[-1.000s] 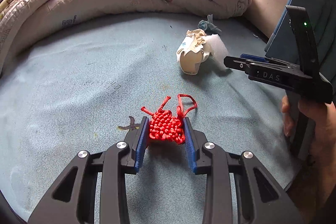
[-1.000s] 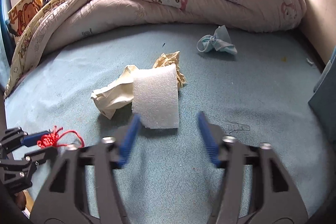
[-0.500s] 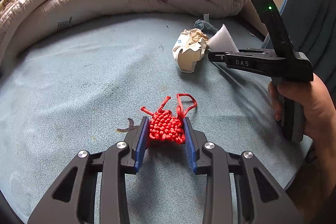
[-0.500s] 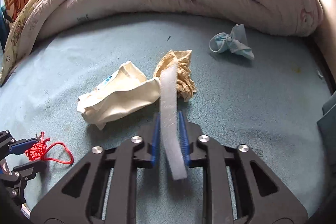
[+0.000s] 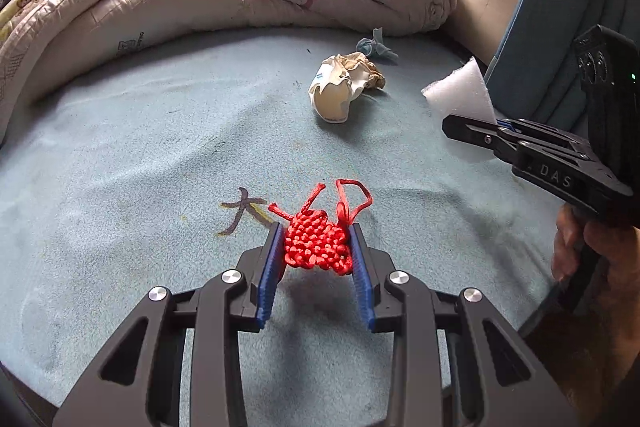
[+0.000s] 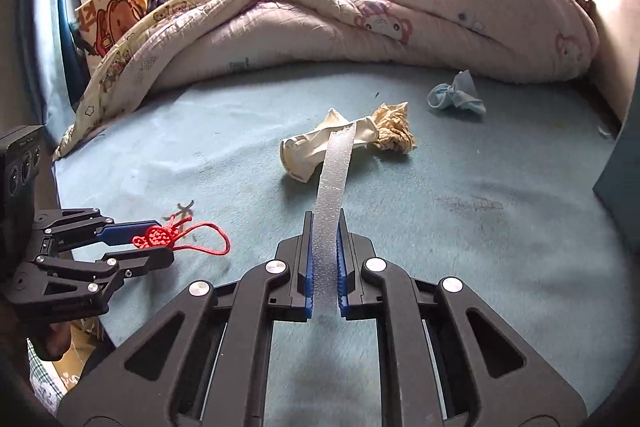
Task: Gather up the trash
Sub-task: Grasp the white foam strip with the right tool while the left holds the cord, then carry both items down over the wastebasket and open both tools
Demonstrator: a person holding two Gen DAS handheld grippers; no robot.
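My left gripper (image 5: 316, 235) is shut on a red knotted cord ornament (image 5: 316, 243), held just above the blue bed sheet; it also shows in the right wrist view (image 6: 158, 237). My right gripper (image 6: 323, 223) is shut on a white foam sheet (image 6: 334, 179), held edge-on and lifted off the bed; the foam also shows in the left wrist view (image 5: 460, 93). A crumpled cream paper bag (image 6: 320, 147) with a tan wad (image 6: 394, 133) and a crumpled blue face mask (image 6: 454, 97) lie on the sheet beyond.
A pink quilt (image 6: 360, 15) is heaped across the back of the bed. A cartoon pillow (image 6: 112, 15) stands at the far left. A blue panel (image 5: 560, 27) rises at the right edge. A dark pen mark (image 5: 240, 211) is on the sheet.
My right gripper closed on the foam sheet and lifted it back from the paper bag. My left gripper keeps its hold on the red ornament and has risen slightly.
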